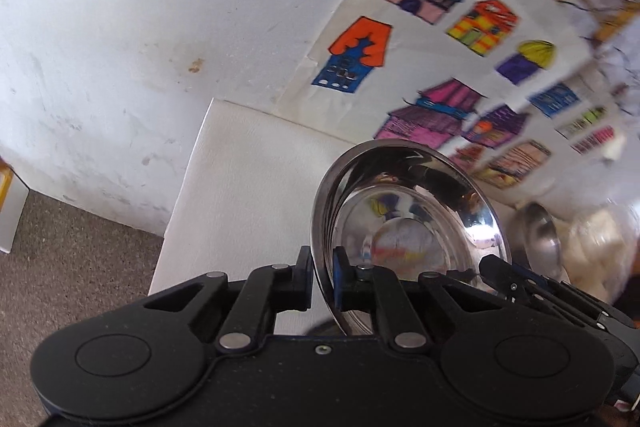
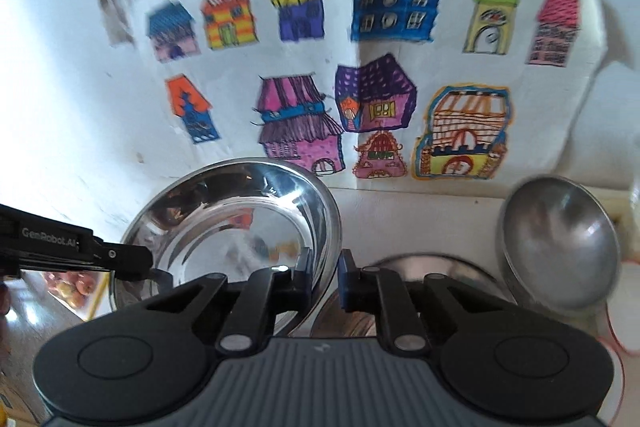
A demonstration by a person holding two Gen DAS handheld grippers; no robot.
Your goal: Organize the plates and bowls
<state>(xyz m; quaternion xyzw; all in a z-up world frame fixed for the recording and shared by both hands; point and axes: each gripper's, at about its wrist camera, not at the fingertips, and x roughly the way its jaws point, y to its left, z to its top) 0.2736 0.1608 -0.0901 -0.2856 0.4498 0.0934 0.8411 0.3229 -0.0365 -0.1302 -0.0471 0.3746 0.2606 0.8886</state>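
A shiny steel bowl (image 1: pixel 412 211) is held up off the white table (image 1: pixel 248 187), tilted, with both grippers on it. My left gripper (image 1: pixel 322 277) is shut on the bowl's near rim in the left wrist view. The right gripper (image 1: pixel 490 267) pinches the opposite rim. In the right wrist view the same bowl (image 2: pixel 240 211) sits left of centre. There my right gripper (image 2: pixel 325 271) is shut on its right rim, and the left gripper (image 2: pixel 150 267) clamps the left rim. A duller steel bowl (image 2: pixel 560 243) stands tilted at the right, also seen as a bowl (image 1: pixel 540 239) beyond the right gripper.
Another steel dish (image 2: pixel 436 267) lies flat below the right gripper, partly hidden. A white wall with paper drawings of coloured houses (image 2: pixel 360 87) rises right behind the table. Brown carpet floor (image 1: pixel 80 267) lies left of the table edge. A red cord (image 2: pixel 616 339) runs at the far right.
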